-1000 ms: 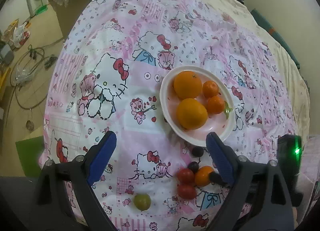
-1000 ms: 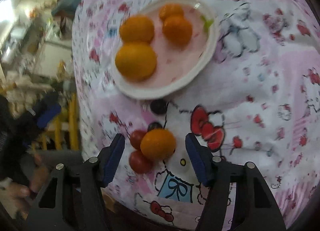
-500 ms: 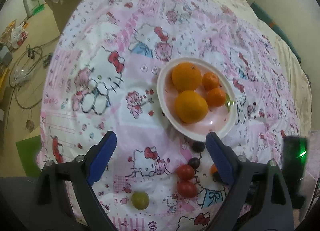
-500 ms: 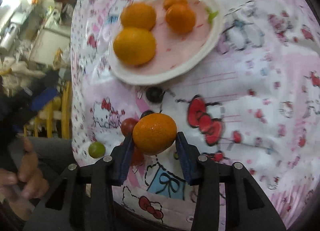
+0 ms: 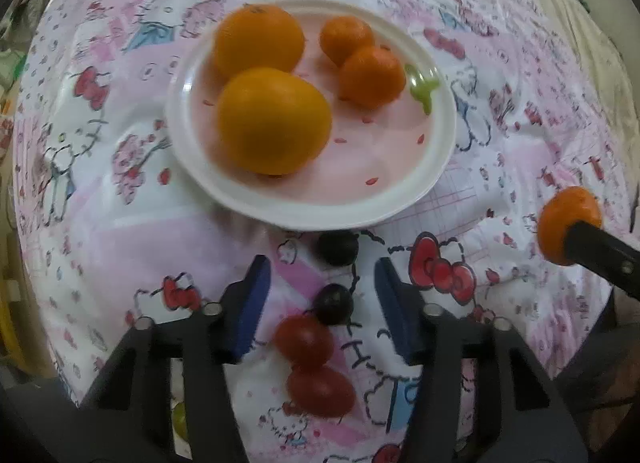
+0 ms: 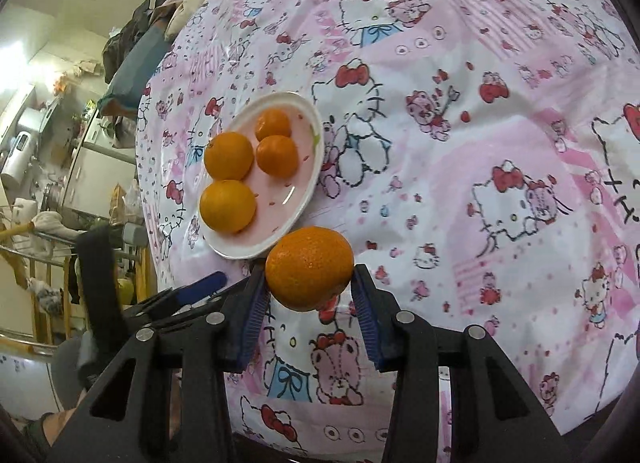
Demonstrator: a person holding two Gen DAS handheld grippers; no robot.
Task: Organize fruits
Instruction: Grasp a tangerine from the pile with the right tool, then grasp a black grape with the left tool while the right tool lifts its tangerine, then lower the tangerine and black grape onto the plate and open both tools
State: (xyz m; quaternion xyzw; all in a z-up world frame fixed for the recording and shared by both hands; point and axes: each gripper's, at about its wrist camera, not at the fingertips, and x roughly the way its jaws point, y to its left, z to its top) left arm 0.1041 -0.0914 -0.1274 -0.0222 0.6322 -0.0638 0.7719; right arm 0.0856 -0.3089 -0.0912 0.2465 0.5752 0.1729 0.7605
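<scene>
A white and pink plate holds two large oranges and two small tangerines. My right gripper is shut on a small tangerine and holds it above the cloth near the plate's edge; it shows at the right in the left wrist view. My left gripper is open and low over the cloth, with a dark grape between its fingers. A second dark grape and two red tomatoes lie close by.
The Hello Kitty cloth covers the whole surface. A green grape lies partly hidden behind the left finger. Room clutter and a wooden rack stand past the cloth's left edge.
My right gripper lifted the tangerine off the cloth and carried it to the right of the plate. My left gripper dropped down and forward over the grapes and tomatoes, and its fingers came closer together.
</scene>
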